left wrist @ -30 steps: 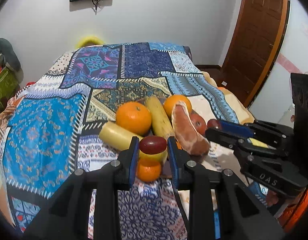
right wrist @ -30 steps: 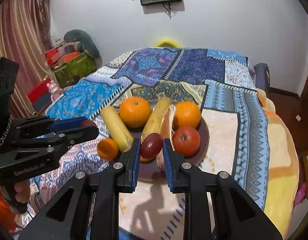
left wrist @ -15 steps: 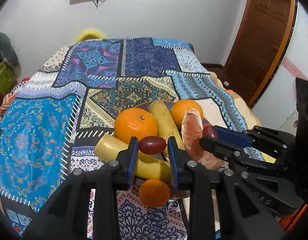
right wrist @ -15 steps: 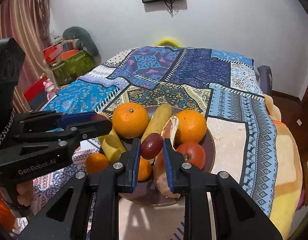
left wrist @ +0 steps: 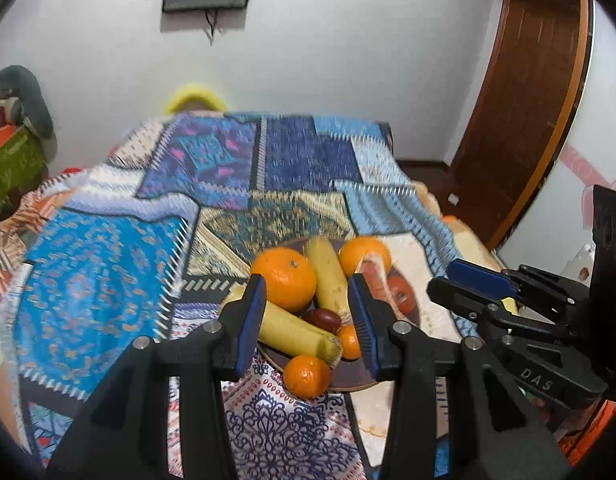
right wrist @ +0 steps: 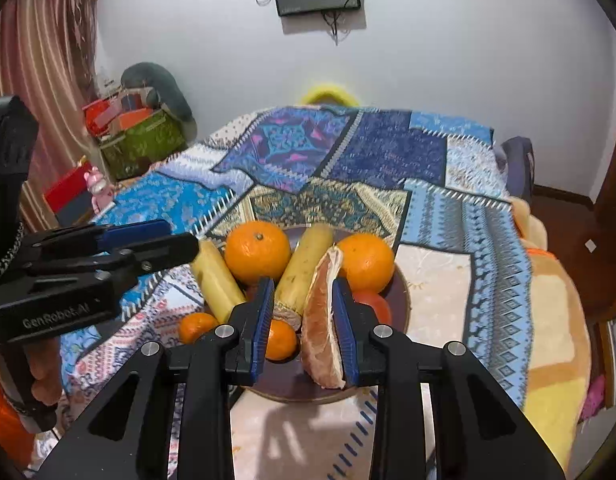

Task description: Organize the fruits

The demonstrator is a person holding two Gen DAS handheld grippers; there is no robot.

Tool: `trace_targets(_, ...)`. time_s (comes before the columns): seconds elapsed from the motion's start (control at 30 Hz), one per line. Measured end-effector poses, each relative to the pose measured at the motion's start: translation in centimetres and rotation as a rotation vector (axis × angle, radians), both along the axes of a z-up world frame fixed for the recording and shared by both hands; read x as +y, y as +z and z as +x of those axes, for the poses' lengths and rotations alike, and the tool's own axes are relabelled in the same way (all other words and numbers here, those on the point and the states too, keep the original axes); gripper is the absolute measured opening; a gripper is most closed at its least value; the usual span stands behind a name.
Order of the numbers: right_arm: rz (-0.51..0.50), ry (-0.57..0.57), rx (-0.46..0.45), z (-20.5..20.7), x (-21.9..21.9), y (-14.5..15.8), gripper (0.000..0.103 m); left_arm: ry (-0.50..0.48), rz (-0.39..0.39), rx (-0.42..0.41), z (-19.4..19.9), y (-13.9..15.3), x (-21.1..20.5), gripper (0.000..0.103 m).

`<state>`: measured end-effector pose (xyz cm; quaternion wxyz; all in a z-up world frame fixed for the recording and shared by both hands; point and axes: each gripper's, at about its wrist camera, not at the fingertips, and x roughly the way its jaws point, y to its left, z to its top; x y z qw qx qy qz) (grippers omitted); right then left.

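both grippers, left gripper [left wrist: 306,316] and right gripper [right wrist: 302,322], are hovering with fingers apart and empty over the plate [right wrist: 401,280], so lifting straight up is avoiding nudging the small orange [left wrist: 307,376] at its near edge.

A: How's the light?

B: Bright, even indoor light on the wall [right wrist: 447,60]. Soft shadows fall on the cloth [right wrist: 292,432] toward the camera in the right wrist view.

A: Sharp?

B: That view is crisp. The left wrist view is smeared: the quilt [left wrist: 300,168] pattern streaks, the fruit [left wrist: 286,280] edges soften.

A: Edges?

B: Heavy fisheye bend; the door [left wrist: 527,112] curves, and the corners go black.
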<state>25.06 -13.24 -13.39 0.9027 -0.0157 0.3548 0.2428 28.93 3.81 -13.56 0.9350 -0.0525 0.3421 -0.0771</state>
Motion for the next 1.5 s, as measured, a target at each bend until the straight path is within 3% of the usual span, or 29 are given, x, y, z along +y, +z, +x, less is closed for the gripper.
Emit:
trace_targets(0.43,0.093,-0.068,-0.285,-10.6,-3.0,12.4,0.028,0.041,0.023,-0.33,-13.8,12.6,-0.9,0.042)
trace_targets(0.6,0.132,-0.089,-0.385,-15.0,-3.9,15.5,0.041,0.041,0.034,-0.419,-18.8,15.5,-1.7,0.043)
trace_targets(0.73,0.153,-0.107,-0.449,-17.7,-4.1,16.7,0.055,0.055,0.028,-0.457,-21.5,16.3,-2.1,0.064)
trace_targets(0.8,0.163,-0.121,-0.478,-18.9,-4.3,17.0,0.07,0.059,0.038,-0.474,-22.4,16.4,-2.2,0.066)
trace_targets(0.9,0.158,-0.142,-0.507,-19.7,-4.3,16.8,0.08,0.058,0.052,-0.481,-23.4,16.3,-2.6,0.072)
trace_targets(0.97,0.15,-0.156,-0.518,-20.2,-4.2,16.7,0.086,0.066,0.061,-0.486,-23.8,16.3,-2.7,0.084)
trace_targets(1.1,0.156,-0.182,-0.523,-20.5,-4.4,16.5,0.098,0.076,0.057,-0.494,-24.9,16.1,-2.7,0.095)
trace_targets(1.2,0.145,-0.207,-0.531,-20.8,-4.5,16.6,0.103,0.084,0.066,-0.493,-25.2,15.9,-2.9,0.1)
trace_targets(1.5,0.135,-0.219,-0.521,-22.0,-5.5,16.1,0.103,0.09,0.08,-0.493,-25.9,15.3,-3.1,0.102)
